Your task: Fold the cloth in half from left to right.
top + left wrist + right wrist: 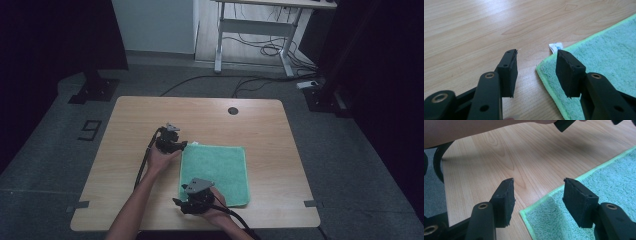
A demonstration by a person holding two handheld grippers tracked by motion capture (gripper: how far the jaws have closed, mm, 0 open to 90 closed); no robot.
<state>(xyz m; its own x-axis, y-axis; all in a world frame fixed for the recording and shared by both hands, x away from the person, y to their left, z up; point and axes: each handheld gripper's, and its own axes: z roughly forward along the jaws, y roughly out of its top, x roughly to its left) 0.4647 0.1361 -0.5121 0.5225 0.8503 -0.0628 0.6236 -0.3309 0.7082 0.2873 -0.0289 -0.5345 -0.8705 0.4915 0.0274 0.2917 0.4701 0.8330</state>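
A green towel point(216, 172) lies flat on the wooden table point(130, 130), right of centre. My left gripper point(184, 145) hovers at the towel's far left corner, open. In the left gripper view its jaws straddle that corner point(541, 67), one over bare wood, the other over the towel point(609, 50); a small white tag point(555, 47) sticks out beside it. My right gripper point(178, 205) is at the near left corner, open. In the right gripper view the jaws straddle that corner of the towel point(541, 217), nothing pinched between them.
A round grommet hole point(233, 110) sits near the table's far edge. Bare wood lies left of the towel and behind it. Beyond the table, a white desk frame point(250, 30) and cables point(270, 47) are on the floor. A forearm point(474, 130) crosses the right gripper view's top.
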